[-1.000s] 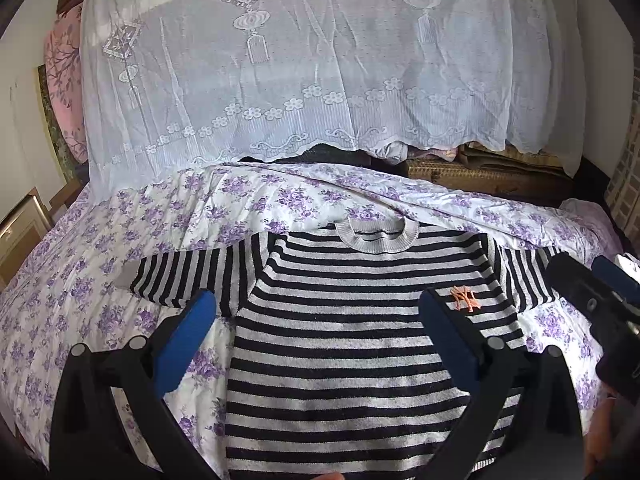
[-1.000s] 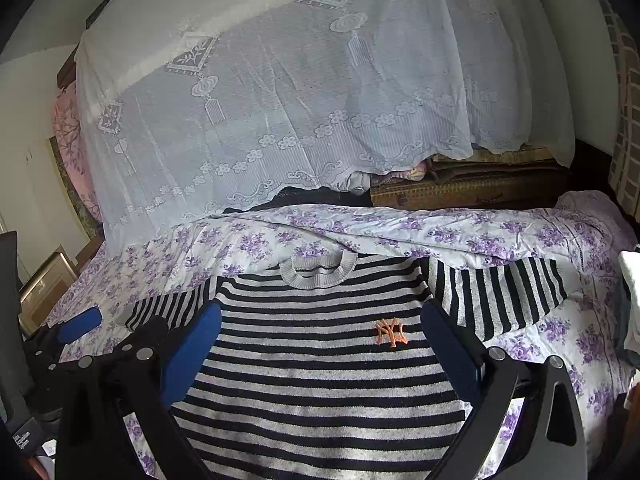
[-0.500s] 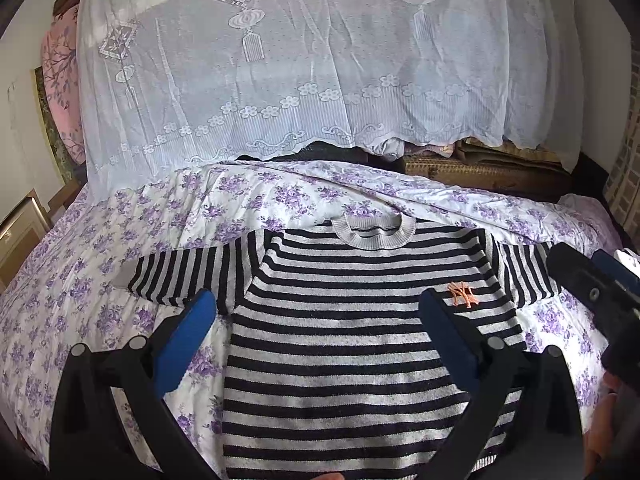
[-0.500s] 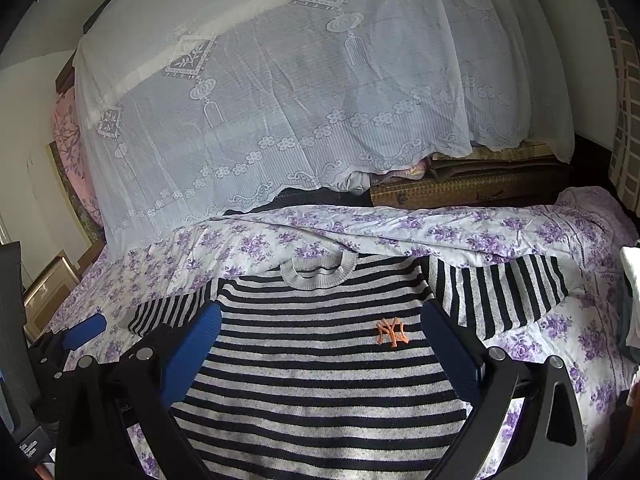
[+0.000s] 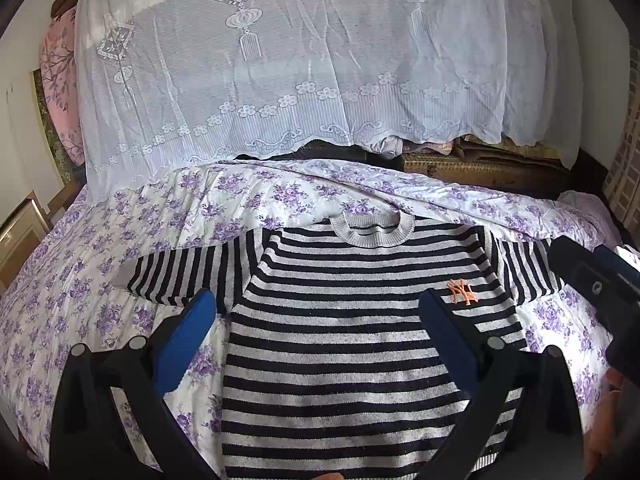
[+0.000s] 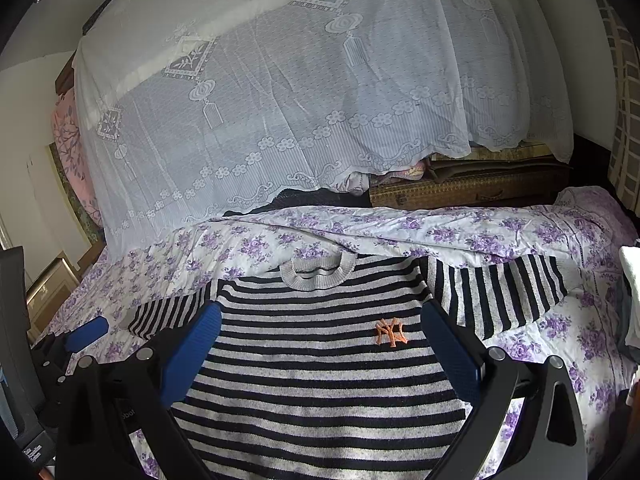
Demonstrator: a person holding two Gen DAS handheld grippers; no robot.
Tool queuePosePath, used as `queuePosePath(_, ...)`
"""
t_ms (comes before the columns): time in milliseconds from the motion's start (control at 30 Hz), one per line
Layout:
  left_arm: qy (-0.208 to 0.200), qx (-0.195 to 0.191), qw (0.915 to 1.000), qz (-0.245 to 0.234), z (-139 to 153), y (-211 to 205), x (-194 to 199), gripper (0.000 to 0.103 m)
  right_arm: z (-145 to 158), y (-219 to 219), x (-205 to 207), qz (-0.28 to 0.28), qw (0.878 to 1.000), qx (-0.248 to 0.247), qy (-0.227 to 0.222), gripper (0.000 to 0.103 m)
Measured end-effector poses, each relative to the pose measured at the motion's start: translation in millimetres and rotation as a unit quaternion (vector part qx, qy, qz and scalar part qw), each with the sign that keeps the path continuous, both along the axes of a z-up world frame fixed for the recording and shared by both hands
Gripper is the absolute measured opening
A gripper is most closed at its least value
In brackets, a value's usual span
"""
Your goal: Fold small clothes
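Note:
A small black-and-grey striped sweater (image 5: 344, 344) (image 6: 320, 364) with an orange logo lies flat, front up, on the floral bedsheet (image 5: 80, 300) (image 6: 520, 236), both sleeves spread out sideways. My left gripper (image 5: 320, 316) hovers open above the sweater's lower body, holding nothing. My right gripper (image 6: 322, 322) is likewise open above the chest, with the logo between its blue pads. The right gripper's body shows at the right edge of the left wrist view, and the left gripper's blue tip at the left edge of the right wrist view.
A white lace cloth (image 5: 300, 60) (image 6: 300, 100) drapes over a tall pile behind the bed. A brown woven case (image 5: 480, 168) (image 6: 468, 190) sits at the back right. Wooden furniture (image 5: 20, 228) stands beyond the bed's left side. A white item (image 6: 632, 276) lies at the right edge.
Both grippers have drawn back and risen slightly, so the sweater sits a little lower in each view. The jaws stayed open and the sweater has not moved.

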State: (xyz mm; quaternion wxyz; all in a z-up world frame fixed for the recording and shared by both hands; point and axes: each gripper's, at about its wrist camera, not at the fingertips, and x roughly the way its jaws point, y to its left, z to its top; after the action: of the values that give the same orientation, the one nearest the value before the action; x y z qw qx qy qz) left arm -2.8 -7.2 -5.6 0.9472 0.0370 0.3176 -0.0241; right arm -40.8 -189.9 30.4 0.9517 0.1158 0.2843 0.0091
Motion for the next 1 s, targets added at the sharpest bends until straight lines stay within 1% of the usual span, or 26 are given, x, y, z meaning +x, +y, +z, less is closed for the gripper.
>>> queuePosePath(1000,0.002,0.001,1.0000,-0.001,-0.5,-1.2,0.4,0.099,1.1,-2.2,-0.7,0.000,1.000,0.002,-0.002,0.100)
